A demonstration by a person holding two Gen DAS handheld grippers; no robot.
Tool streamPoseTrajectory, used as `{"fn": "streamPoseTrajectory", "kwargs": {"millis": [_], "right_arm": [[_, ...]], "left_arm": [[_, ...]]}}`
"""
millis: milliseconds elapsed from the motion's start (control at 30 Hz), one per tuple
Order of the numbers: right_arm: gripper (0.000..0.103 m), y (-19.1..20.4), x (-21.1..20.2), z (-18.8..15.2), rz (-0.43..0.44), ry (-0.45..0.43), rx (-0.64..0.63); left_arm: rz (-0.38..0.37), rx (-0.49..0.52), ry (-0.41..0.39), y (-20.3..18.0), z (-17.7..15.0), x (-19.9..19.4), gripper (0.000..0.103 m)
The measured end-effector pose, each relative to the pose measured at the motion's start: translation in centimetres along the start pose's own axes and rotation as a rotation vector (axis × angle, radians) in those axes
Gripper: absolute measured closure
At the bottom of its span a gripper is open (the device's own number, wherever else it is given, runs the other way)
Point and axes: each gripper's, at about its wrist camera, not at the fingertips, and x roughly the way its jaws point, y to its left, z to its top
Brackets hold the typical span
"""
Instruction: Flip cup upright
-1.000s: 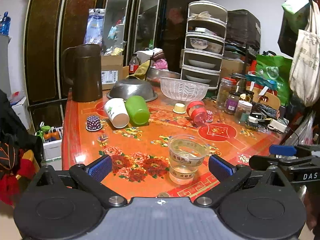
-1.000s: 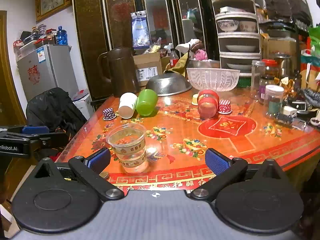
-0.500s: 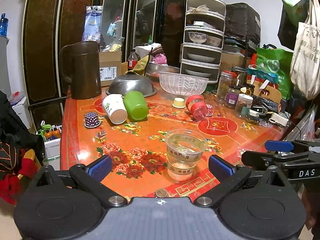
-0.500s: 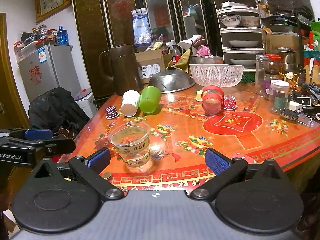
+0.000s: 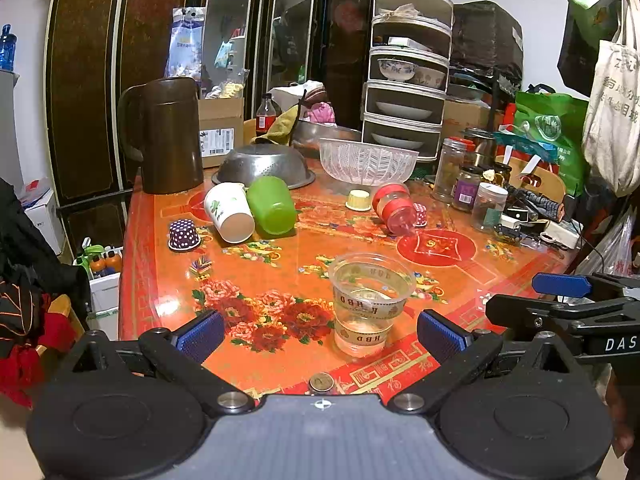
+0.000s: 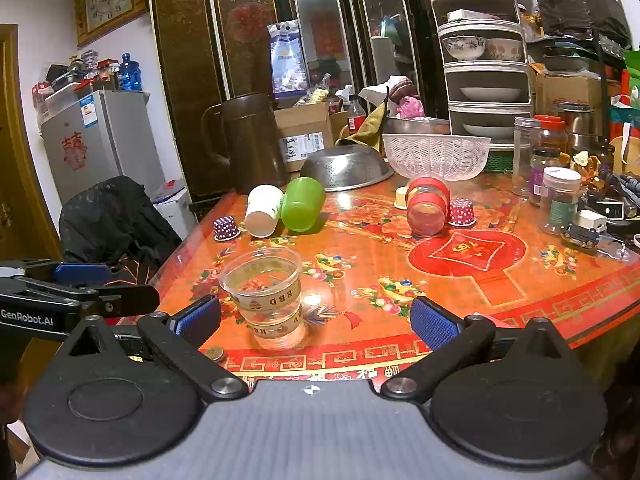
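While both grippers are hanging open at the near edge of the flowered table [image 5: 280,280], a clear plastic cup [image 5: 370,303] is standing upright just beyond them, touched by neither. The left gripper [image 5: 320,330] and right gripper [image 6: 314,316] are holding nothing. Farther back, a white cup [image 5: 229,211] and a green cup [image 5: 272,210] are lying on their sides, touching each other.
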Motion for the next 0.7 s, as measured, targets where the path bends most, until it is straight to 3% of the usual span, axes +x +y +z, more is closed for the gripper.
{"fn": "streamPoseTrajectory", "kwargs": {"millis": [700], "right_arm": [[0.001, 0.25, 0.08, -0.06, 0.022, -0.010, -0.001]], "left_arm": [[-0.005, 0.001, 0.024, -0.13, -0.35, 0.58, 0.000]]}}
